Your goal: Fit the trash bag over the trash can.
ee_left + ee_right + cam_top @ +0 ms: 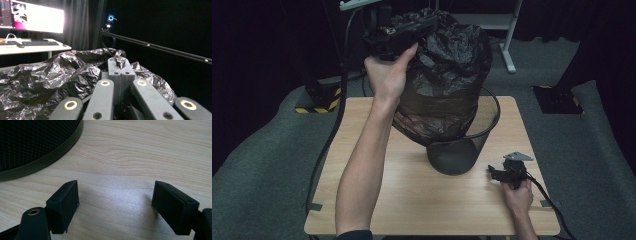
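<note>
Crinkled black bin bag (447, 85), lifted partly out of mesh wastebasket (472, 145)

Floor: grey carpet (592, 150), with black-and-yellow striped tape (319, 107) at the far left.
Walls: black curtains (257, 45) all round.
Furniture: light wooden table (412, 200); white desk (32, 48) with a bright monitor (37, 17) and a keyboard (37, 43).
Light: dim room; the monitor glows.

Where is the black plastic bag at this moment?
In the high view the black plastic bag hangs above the table's far middle, half out of the mesh bin, pinched by the left gripper.
</note>
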The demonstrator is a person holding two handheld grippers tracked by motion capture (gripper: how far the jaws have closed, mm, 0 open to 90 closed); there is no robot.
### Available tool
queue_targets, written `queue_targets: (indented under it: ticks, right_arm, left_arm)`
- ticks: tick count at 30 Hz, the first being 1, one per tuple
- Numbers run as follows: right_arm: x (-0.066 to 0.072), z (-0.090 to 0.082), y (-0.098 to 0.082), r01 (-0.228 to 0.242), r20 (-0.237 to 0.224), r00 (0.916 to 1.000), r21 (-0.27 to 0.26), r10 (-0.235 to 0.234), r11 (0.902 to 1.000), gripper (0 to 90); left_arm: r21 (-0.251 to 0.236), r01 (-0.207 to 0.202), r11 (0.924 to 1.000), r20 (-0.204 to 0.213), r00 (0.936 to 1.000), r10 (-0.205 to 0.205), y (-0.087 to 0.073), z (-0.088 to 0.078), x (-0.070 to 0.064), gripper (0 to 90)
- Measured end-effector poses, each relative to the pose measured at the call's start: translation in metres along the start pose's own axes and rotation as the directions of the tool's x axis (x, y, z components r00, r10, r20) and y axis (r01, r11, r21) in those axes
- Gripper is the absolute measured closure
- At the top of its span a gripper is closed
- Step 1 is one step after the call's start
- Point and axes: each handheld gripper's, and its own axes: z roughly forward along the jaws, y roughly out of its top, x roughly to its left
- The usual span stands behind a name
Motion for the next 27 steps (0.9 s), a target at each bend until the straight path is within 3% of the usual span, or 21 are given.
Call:
queue_targets:
  ticks: [13, 18, 27]
  right_arm:
    - [0.000, 0.000, 0.000, 0.000, -0.003, 1.0000, 0.000, 0.000, 1.0000, 21.3]
    - [0.000, 0.000, 0.000, 0.000, -0.005, 1.0000, 0.000, 0.000, 1.0000, 21.3]
    - [0.000, 0.000, 0.000, 0.005, -0.004, 1.0000, -0.001, -0.005, 1.0000, 21.3]
  left_arm:
    - [0.014, -0.017, 0.9998, 0.059, 0.9981, 0.016, 0.004, 0.028, -0.015, 90.0]
    - [0.002, 0.006, 1.0000, 0.084, 0.9964, -0.006, 0.000, 0.035, -0.015, 90.0]
    - [0.016, -0.002, 0.9999, 0.099, 0.9951, 0.000, -0.012, 0.044, -0.018, 90.0]
